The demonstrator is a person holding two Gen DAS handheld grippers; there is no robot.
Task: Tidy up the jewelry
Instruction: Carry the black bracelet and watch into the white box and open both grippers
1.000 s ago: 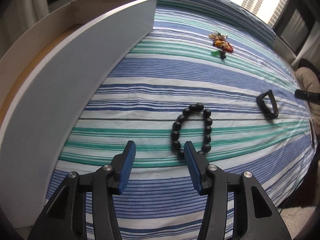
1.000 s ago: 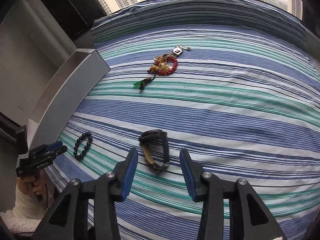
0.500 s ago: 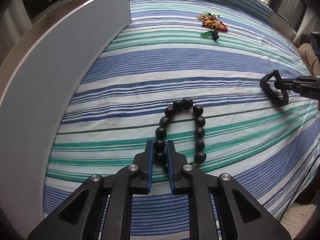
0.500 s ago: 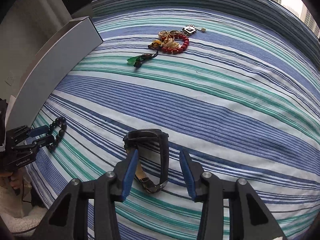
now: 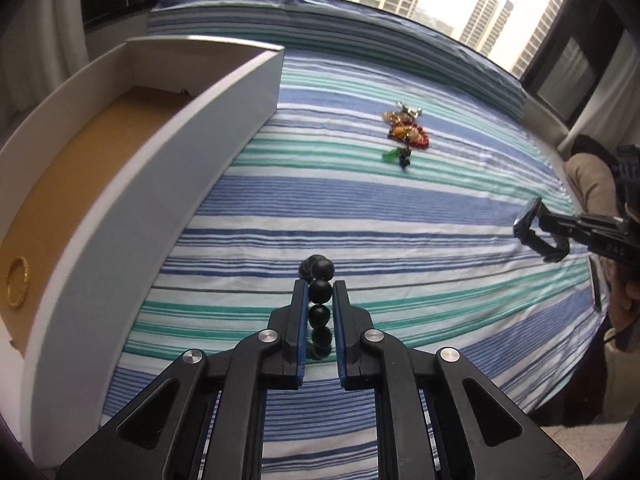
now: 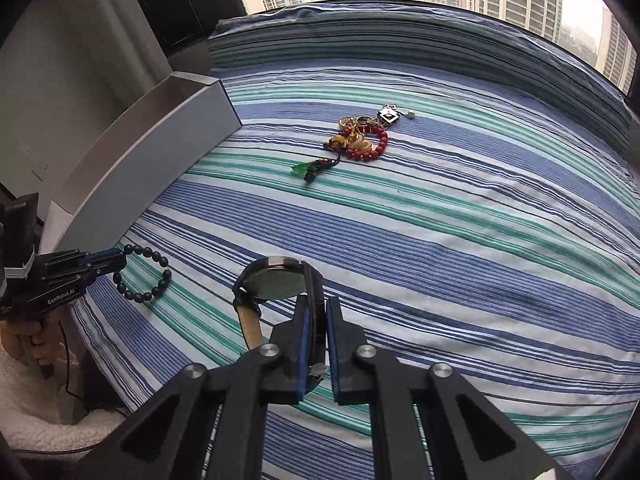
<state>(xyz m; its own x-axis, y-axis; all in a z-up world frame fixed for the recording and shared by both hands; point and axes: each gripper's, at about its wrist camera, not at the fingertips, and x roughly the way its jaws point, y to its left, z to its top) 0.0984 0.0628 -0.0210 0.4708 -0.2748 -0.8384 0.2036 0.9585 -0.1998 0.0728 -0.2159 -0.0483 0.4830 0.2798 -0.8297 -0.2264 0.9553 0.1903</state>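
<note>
The left gripper (image 5: 319, 300) pinches a black round-bead bracelet (image 5: 320, 290) dangling above the striped bedsheet (image 5: 400, 208); the right gripper (image 6: 316, 316), jaws closing, clamps a black wristwatch (image 6: 276, 282) by its strap; either could slip before reaching the white cardboard box (image 5: 168, 184).

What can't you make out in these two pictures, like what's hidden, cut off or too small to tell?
- Box interior: the right wrist view shows only its outer wall; in the left wrist view the near wall hides part of the floor.
- Jewelry pile: tangled and small in both views, so single pieces can't be counted.
- Watch dial: faces away in the right wrist view.
- Black bead bracelet: its lower beads are hidden between the jaws in the left wrist view.
</note>
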